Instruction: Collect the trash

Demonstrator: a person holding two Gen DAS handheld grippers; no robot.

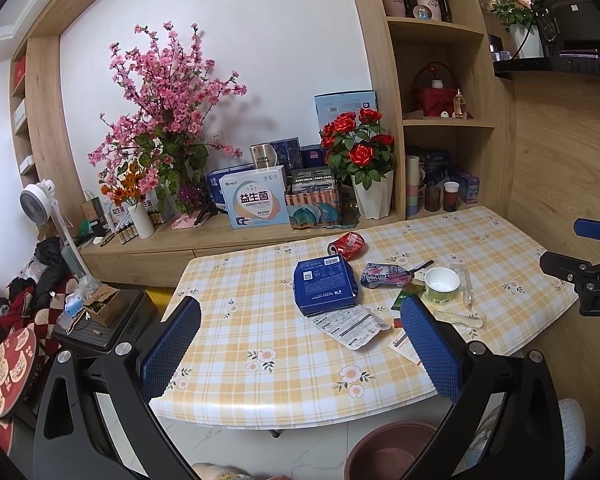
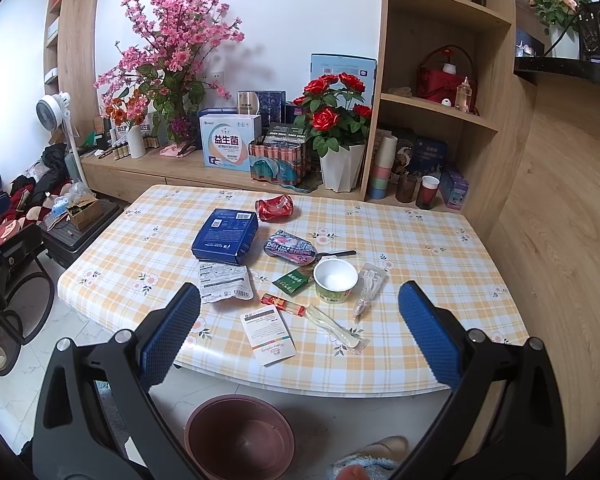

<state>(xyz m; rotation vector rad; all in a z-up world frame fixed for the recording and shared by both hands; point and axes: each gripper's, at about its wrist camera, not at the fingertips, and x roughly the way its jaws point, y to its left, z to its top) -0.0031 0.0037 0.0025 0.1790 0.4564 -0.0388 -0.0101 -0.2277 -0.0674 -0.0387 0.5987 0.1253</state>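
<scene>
Now hovering near the table (image 2: 440,240), both wide apart and holding nothing: left gripper (image 1: 300,344), right gripper (image 2: 299,332). Trash at twelve o'clock: blue box (image 2: 226,236), crushed red can (image 2: 275,207), paper cup (image 2: 335,280). Brown bin (image 2: 240,436) at six o'clock, waiting below, likely for drops.

Upper left of the frame: tall pink blossom arrangement (image 2: 172,32) against a white wall. Centre: red roses in a white pot (image 2: 340,136) beside wooden shelving (image 2: 440,92). Far left: white standing fan (image 2: 54,110).
</scene>
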